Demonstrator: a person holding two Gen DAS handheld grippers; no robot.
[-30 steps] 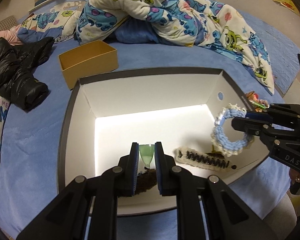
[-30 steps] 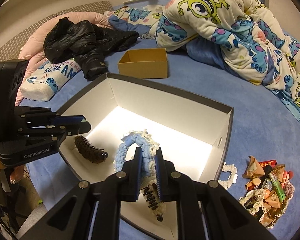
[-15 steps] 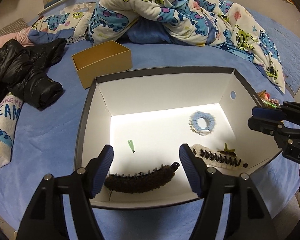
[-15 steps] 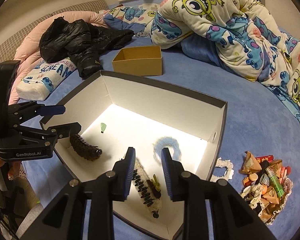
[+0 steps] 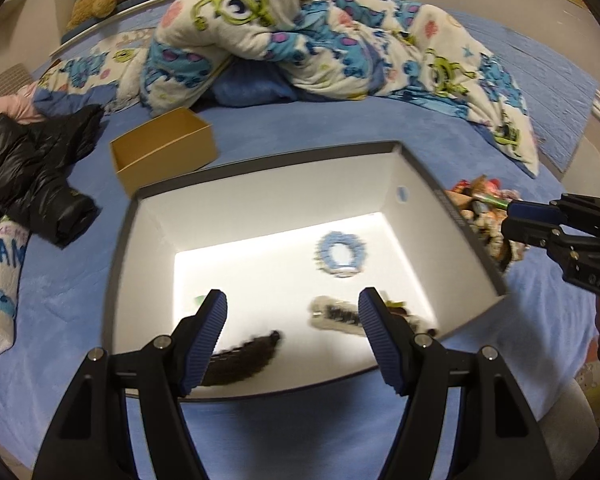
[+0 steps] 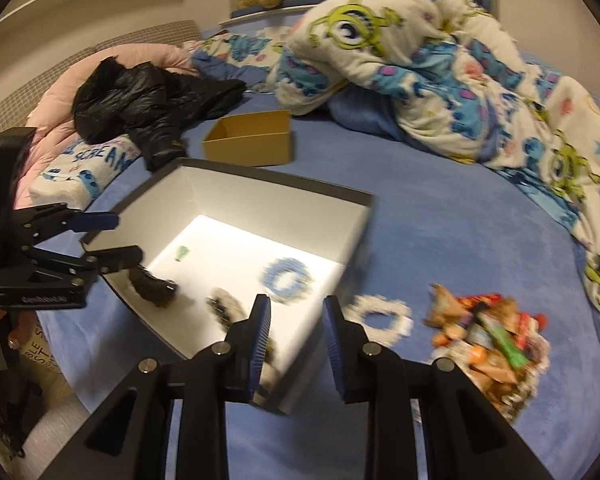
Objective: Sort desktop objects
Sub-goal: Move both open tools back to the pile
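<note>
A grey box with a white inside (image 5: 283,184) (image 6: 259,204) lies on the blue bed. In it are a blue scrunchie (image 5: 342,254) (image 6: 285,280), a dark hair claw (image 5: 251,354) (image 6: 151,286), a pale hair claw (image 5: 334,314) (image 6: 223,306) and a small green piece (image 6: 182,254). My left gripper (image 5: 291,336) (image 6: 111,236) is open and empty above the box's near edge. My right gripper (image 6: 295,336) (image 5: 512,220) is open and empty over the box's right corner. A white scrunchie (image 6: 380,318) and a pile of small objects (image 6: 488,344) (image 5: 480,204) lie right of the box.
A small tan cardboard box (image 5: 163,148) (image 6: 249,142) sits behind the grey box. A black jacket (image 5: 31,168) (image 6: 147,100) lies at the left, and a cartoon-print quilt (image 5: 320,40) (image 6: 440,72) is heaped at the back and right.
Both grippers opened: the left released the green piece, the right the blue scrunchie, both into the box. Both then drew back, and the right swung rightward toward the white scrunchie.
</note>
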